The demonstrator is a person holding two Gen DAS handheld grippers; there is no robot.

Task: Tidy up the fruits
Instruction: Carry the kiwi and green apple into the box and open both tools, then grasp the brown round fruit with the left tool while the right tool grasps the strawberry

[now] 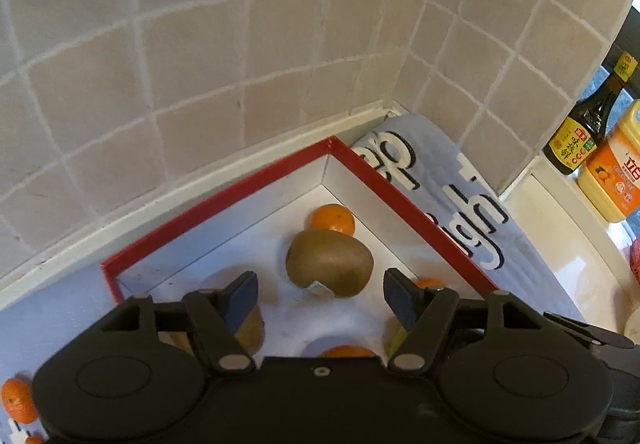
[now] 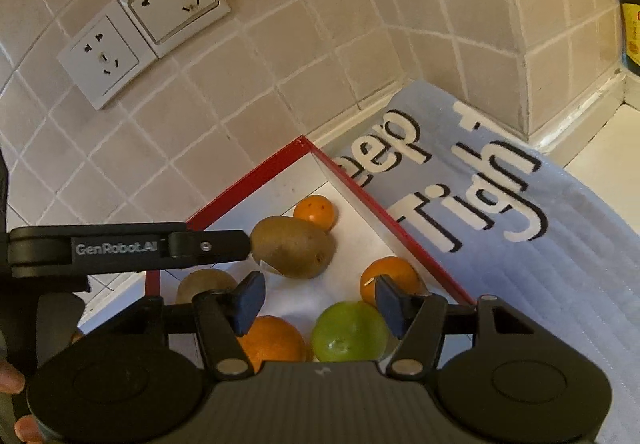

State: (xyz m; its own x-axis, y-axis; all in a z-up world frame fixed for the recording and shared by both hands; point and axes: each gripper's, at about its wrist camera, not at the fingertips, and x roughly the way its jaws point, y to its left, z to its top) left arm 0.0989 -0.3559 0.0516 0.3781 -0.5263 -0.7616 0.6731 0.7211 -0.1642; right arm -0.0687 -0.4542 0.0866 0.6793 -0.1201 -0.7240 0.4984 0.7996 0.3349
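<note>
black gripper (image 2: 320,304) | blue-grey pads (image 2: 250,302) | silver pivot screws (image 2: 231,366) | "GenRobot.AI" marking

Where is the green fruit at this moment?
In the right wrist view the green fruit lies inside the red-rimmed box, just ahead of the open right claw, between a large orange and a smaller orange.

Red-rimmed white box (image 2: 256,179), brown kiwi (image 2: 292,246), seemingly green lime (image 2: 349,332).

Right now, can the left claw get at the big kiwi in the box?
Probably yes. The left claw is open, hovering over the box, and the kiwi lies just ahead between its fingers with nothing over it. An orange sits close behind.
</note>
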